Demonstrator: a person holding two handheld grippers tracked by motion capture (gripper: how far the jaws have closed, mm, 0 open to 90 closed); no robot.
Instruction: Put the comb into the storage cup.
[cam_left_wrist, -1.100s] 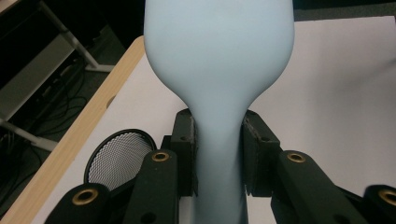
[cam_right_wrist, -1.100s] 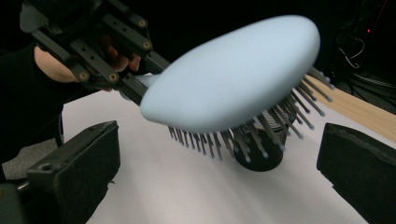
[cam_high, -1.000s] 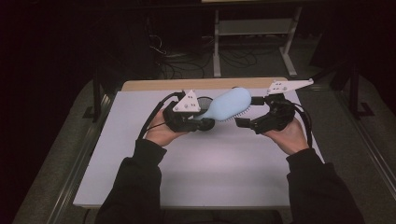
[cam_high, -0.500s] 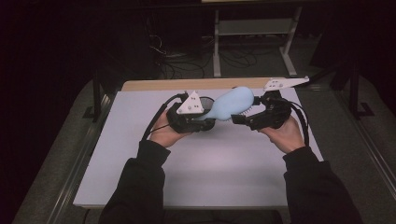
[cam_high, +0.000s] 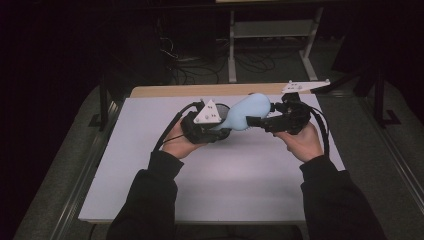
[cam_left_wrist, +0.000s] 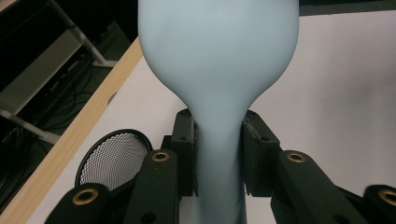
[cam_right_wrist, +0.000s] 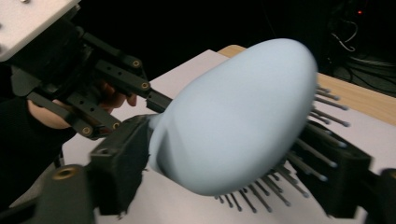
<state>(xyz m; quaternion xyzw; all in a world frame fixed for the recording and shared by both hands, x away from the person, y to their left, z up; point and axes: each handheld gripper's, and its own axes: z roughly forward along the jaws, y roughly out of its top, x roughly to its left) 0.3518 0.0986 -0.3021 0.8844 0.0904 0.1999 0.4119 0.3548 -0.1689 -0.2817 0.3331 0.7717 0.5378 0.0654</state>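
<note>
Pale-blue hairbrush (cam_high: 245, 113): left tool (cam_left_wrist: 218, 154) clamping handle, right tool (cam_right_wrist: 224, 186) clamping head above bench (cam_high: 210, 185); opposing pulls risking slippage.

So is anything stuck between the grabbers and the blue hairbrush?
Nothing visible is. The left gripper has its pads pressed right on the handle of the hairbrush. The right gripper has its jaws either side of the brush head, one by the smooth back, one at the bristles.
</note>
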